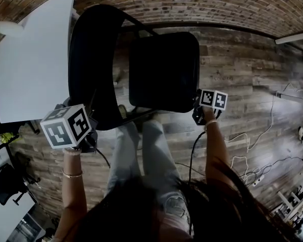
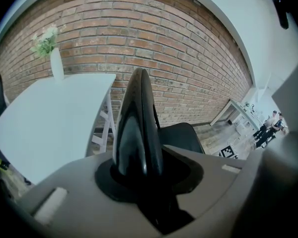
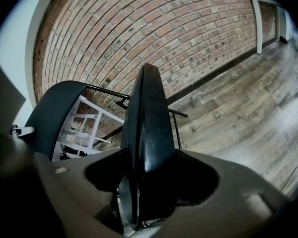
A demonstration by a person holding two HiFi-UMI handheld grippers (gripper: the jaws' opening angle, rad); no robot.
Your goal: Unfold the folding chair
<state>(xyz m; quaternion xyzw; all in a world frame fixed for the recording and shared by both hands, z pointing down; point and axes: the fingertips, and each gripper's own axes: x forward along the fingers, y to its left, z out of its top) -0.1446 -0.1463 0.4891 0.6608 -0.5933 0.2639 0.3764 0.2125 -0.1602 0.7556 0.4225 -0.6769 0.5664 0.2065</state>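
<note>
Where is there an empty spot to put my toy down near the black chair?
The white table top is bare, between the vase at its far corner and the chair's backrest. The wooden floor is open right of the seat, up to the brick wall. Nearer, cables crowd the floor on the right.

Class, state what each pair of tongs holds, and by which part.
Left tongs: the folding chair's backrest, by its edge. Right tongs: the seat, by its near corner.
</note>
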